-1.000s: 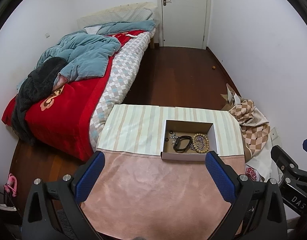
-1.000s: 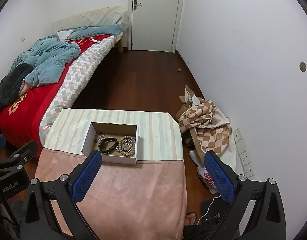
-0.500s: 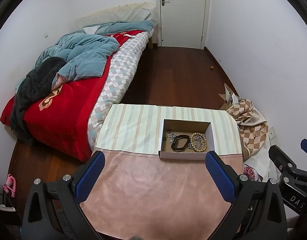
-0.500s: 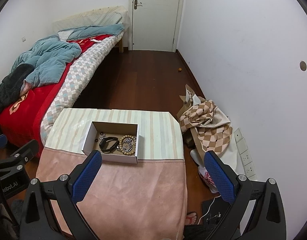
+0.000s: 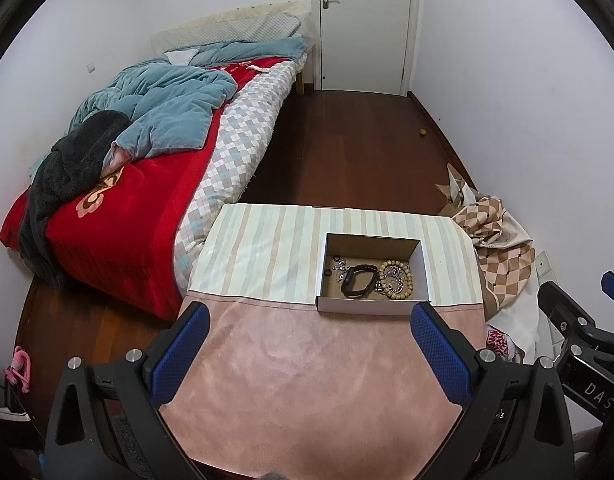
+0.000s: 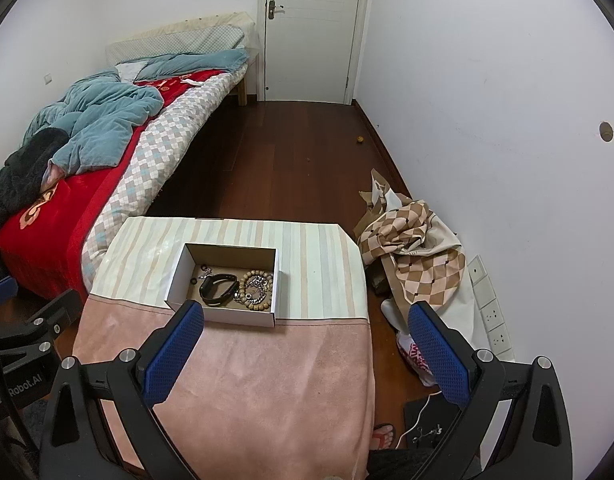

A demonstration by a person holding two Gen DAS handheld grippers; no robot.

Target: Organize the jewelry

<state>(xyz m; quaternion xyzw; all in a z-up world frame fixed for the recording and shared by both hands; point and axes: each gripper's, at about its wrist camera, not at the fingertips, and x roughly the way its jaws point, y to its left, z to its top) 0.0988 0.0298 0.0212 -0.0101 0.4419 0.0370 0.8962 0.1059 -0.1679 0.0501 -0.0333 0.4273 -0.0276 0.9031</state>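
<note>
A small open cardboard box (image 5: 371, 307) (image 6: 223, 315) sits on a cloth-covered table (image 5: 307, 384) (image 6: 267, 392). Inside lie a black wristband (image 5: 358, 279) (image 6: 217, 289), a wooden bead bracelet (image 5: 395, 276) (image 6: 256, 288), a silver chain and small dark rings. My left gripper (image 5: 309, 350) is open and empty, held above the pink cloth short of the box. My right gripper (image 6: 305, 346) is open and empty, to the right of the box. The right gripper also shows at the edge of the left wrist view (image 5: 587, 336).
A bed (image 5: 147, 184) with red and blue bedding stands left of the table. A checked cloth heap (image 6: 411, 248) lies on the floor at the right by the wall. A closed white door (image 5: 365, 24) is at the far end. Wall sockets (image 6: 493, 312) are low right.
Both views have drifted slightly; the box sits marginally lower and closer in frame. Both grippers stay open and empty.
</note>
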